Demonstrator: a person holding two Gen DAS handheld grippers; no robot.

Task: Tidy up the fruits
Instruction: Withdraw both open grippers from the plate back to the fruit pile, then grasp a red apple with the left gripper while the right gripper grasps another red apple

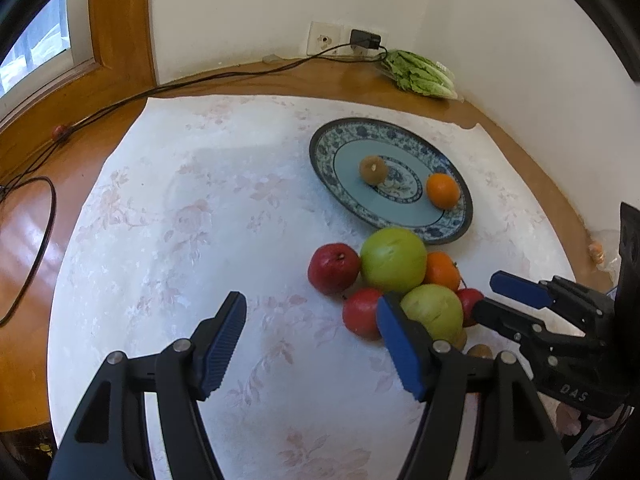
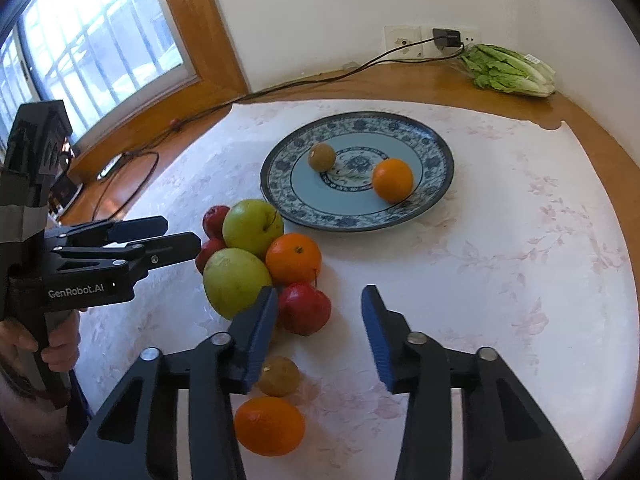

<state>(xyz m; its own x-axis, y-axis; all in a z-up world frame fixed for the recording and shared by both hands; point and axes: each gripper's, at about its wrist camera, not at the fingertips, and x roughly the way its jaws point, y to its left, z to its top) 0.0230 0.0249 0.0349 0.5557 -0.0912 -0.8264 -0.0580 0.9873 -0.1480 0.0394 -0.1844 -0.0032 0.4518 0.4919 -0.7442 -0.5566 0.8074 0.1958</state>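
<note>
Just ahead of the right gripper (image 2: 320, 320), whose jaws stand spread and hold nothing, lies the fruit cluster. A red apple (image 2: 304, 309) sits beside the inner finger, slightly left of the gap's centreline; a kiwi (image 2: 279, 376) and an orange (image 2: 269, 425) lie nearer still, under that finger. The left gripper (image 1: 310, 332), likewise spread and unloaded, hovers over bare cloth, the pile off to its right. Beyond the cluster, the plate (image 2: 436, 148) already carries a kiwi and an orange. Judgement: the right gripper is nearer; a small leftward shift should centre the apple.
</note>
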